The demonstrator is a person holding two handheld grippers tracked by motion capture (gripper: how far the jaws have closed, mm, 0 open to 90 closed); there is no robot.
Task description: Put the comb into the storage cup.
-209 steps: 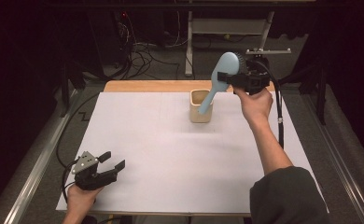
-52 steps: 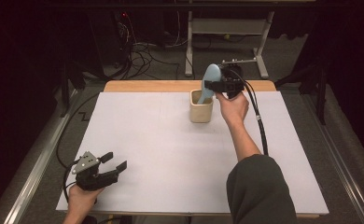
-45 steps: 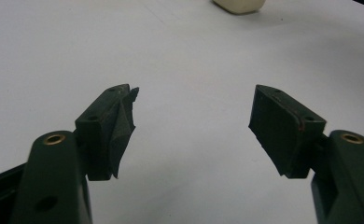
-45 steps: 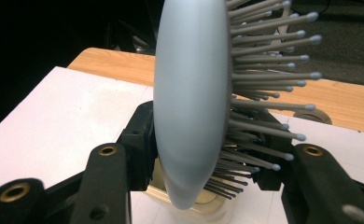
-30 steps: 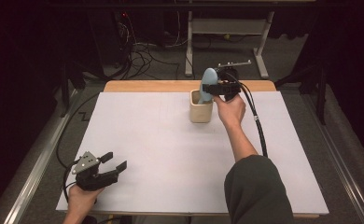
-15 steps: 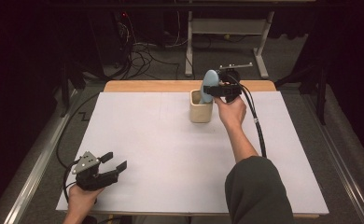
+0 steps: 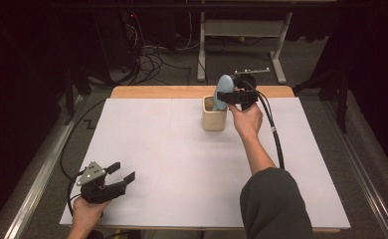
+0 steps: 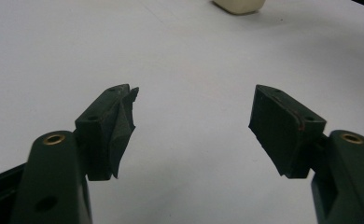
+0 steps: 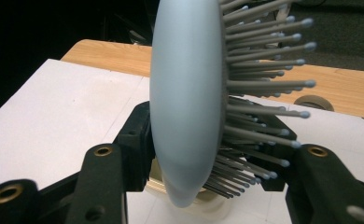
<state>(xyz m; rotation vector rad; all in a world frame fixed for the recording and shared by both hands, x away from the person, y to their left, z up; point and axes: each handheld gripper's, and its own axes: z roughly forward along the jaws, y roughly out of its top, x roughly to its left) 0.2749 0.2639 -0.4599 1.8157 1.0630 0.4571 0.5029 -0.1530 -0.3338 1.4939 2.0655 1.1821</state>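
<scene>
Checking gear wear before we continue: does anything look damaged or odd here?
Yes. On the left hand-held gripper, the left-hand pad looks torn and is peeling off its jaw, its edge ragged. The other pad sits flat.

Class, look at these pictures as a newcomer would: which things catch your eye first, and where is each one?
First comes the pale blue hairbrush, upright with its bristles out, clamped in the right gripper above the beige cup at the far middle of the white table. Next is the left gripper, jaws wide apart and holding nothing, at the table's near left corner.
</scene>
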